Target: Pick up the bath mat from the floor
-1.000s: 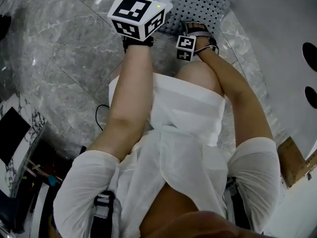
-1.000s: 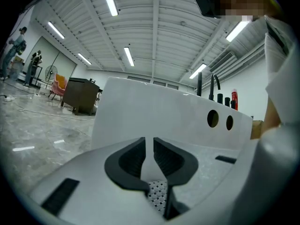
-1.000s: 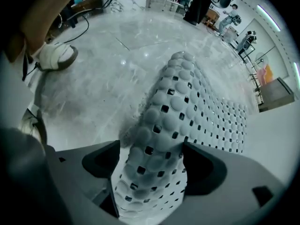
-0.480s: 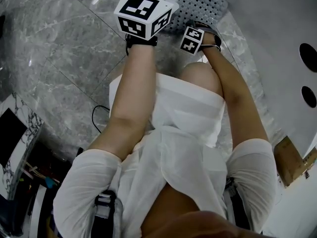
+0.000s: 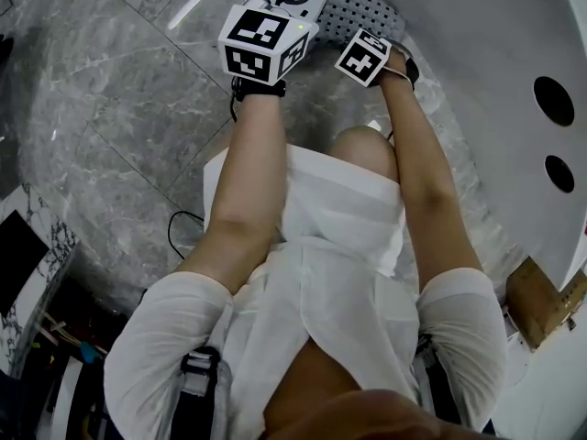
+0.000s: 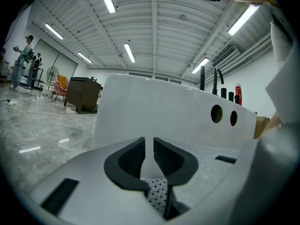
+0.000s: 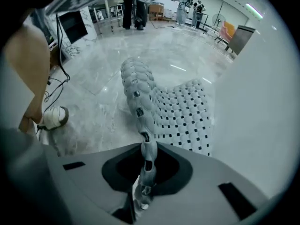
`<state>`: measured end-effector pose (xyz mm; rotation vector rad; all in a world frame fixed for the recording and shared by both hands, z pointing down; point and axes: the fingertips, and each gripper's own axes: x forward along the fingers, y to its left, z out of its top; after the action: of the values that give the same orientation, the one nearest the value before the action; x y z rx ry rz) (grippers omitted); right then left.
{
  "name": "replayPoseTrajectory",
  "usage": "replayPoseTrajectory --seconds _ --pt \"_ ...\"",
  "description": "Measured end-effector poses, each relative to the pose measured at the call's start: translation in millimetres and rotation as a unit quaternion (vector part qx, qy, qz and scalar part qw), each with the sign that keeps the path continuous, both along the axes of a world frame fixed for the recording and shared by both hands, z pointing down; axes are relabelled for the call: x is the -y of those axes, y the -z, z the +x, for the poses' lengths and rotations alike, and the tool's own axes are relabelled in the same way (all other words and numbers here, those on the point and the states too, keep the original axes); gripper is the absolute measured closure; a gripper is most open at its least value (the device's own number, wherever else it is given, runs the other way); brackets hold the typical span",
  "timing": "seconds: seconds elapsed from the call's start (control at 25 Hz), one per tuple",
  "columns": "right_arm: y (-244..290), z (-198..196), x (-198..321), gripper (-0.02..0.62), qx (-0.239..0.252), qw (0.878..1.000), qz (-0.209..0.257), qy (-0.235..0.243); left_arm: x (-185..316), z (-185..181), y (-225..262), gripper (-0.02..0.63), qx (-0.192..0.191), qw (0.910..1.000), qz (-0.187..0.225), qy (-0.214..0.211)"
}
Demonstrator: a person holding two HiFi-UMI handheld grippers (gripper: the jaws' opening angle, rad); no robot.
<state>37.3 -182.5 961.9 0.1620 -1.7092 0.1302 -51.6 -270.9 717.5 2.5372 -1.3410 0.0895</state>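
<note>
The grey bath mat [image 5: 365, 7], dotted with small holes, lies on the marble floor against the white bathtub [image 5: 495, 53]. In the left gripper view, my left gripper [image 6: 153, 159] is shut on a corner of the mat [image 6: 157, 193], which shows between the dark pads. In the right gripper view the mat [image 7: 183, 111] rises in a fold, and its bumpy edge runs down into my right gripper [image 7: 147, 165]. Those jaws are closing, with the edge pinched between them. Both marker cubes, left [image 5: 266, 37] and right [image 5: 365, 58], sit at the mat's near side.
The bathtub wall [image 6: 154, 107] has two round holes. A cable [image 5: 179, 220] lies on the floor at the left, and a marbled cabinet [image 5: 27, 246] stands further left. A cardboard box [image 5: 541, 296] sits at the lower right. A shoe [image 7: 54, 116] stands beside the mat.
Both grippers have moved forward, further from the person's body and over the mat's near edge. The person's knee now shows below the cubes.
</note>
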Motion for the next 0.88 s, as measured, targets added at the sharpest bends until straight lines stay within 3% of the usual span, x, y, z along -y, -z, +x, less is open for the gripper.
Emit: replayPoseTrajectory --seconds 0.32,0.44,0.6,0.72,0.88 --pt "79 -20 49 0.54 0.054 0.995 0.036 -0.081 8 -11 -2 0.546 0.026 0.9978 0.005 0.061" --pt "110 -28 71 0.541 0.095 0.983 0.065 -0.142 11 -20 -2 0.546 0.043 0.9954 0.008 0.086" --pt "144 -40 81 0.543 0.153 0.958 0.074 -0.231 13 -34 -3 0.543 0.042 0.9922 0.003 0.117" --pt "158 -35 84 0.543 0.169 0.945 0.102 -0.261 14 -35 -3 0.501 0.04 0.9911 -0.002 0.127" --pt "166 -28 77 0.543 0.165 0.947 0.121 -0.249 12 -13 -10 0.363 -0.007 0.9935 -0.052 0.101"
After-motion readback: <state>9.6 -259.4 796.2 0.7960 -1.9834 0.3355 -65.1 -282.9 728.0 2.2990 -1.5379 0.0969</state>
